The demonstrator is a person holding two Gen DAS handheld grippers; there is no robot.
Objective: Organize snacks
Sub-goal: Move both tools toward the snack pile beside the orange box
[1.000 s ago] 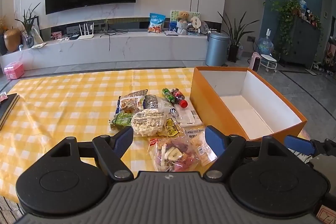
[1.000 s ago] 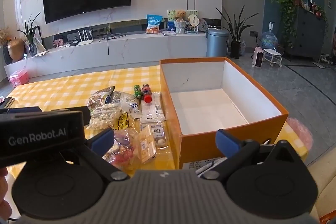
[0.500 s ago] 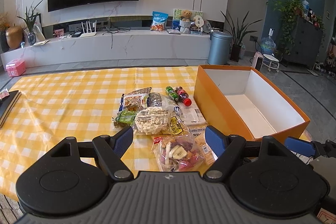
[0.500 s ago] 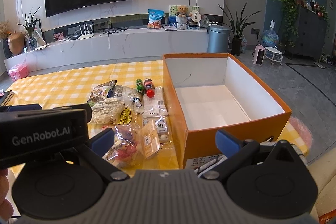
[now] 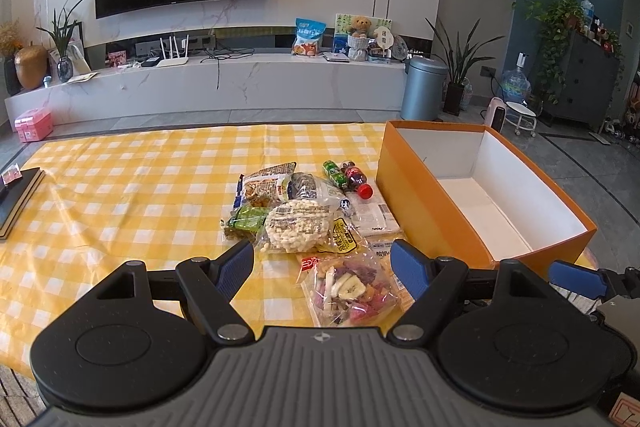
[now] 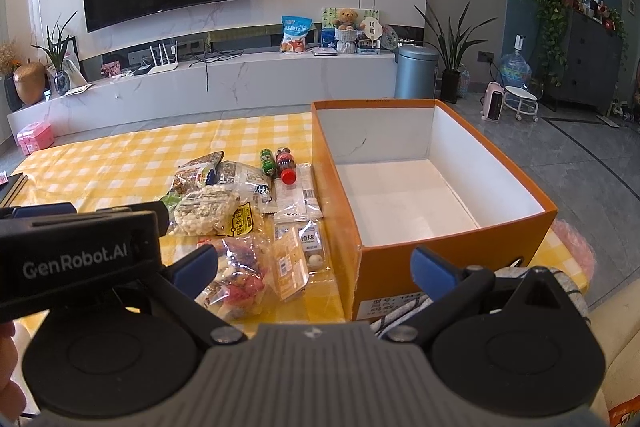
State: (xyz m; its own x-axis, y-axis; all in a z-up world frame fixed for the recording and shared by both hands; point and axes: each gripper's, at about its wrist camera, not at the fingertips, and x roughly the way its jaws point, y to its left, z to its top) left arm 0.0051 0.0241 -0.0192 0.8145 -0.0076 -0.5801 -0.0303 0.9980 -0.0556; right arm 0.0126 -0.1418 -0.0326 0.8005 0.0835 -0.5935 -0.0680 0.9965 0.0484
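Both tongs (image 5: 322, 263) raised, snacks (image 5: 304, 223) untouched

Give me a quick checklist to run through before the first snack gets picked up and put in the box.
1. left gripper open, holding nothing: ok.
2. right gripper open, holding nothing: ok.
3. orange box open on top, nothing inside: ok.
4. dried fruit bag nearest the left gripper, nothing lying on it: ok.
5. small bottles standing upright: not ok, both lie on their sides.
6. Snacks separated for single picks: not ok, the puffed snack bag overlaps neighbouring packs.
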